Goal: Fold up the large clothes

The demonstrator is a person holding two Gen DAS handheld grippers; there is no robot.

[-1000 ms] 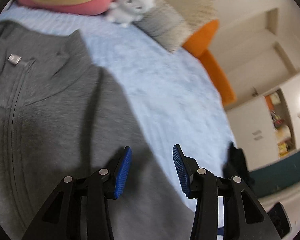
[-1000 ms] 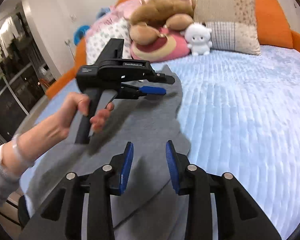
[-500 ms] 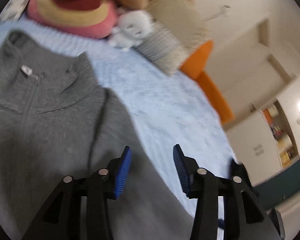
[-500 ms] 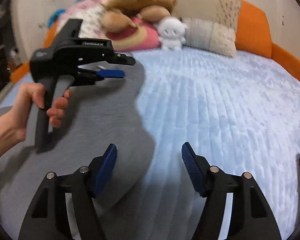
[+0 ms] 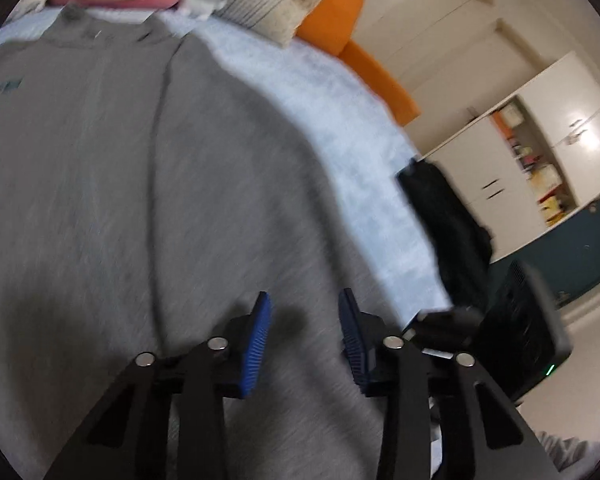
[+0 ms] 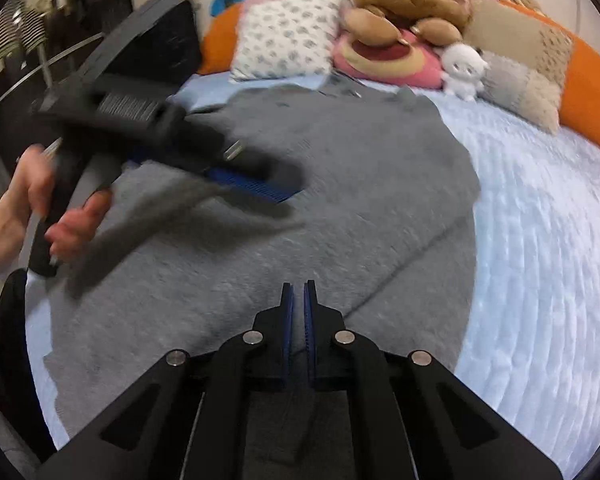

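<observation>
Left gripper (image 5: 304, 336), seen through its own wrist camera, is held over a grey sweatshirt (image 5: 140, 184) spread on a pale blue bedspread (image 5: 340, 120). Compared with a second earlier, more of the garment's body is framed and the collar is pushed to the top edge. Its jaws have just been closing and stand partly apart, with nothing pinched between the blue pads (image 5: 256, 344); motion blur leaves it unclear whether fabric is touched. A dark garment (image 5: 448, 216) is seen at the bed's edge.

From the right wrist camera, the right gripper (image 6: 299, 312) is shown with its jaws brought together, after being spread wide half a second ago. Sweatshirt fabric (image 6: 340, 200) lies beneath the tips; a pinch cannot be confirmed. The blurred left gripper (image 6: 256, 188) is held by a hand (image 6: 40, 208) over the sweatshirt.
</observation>
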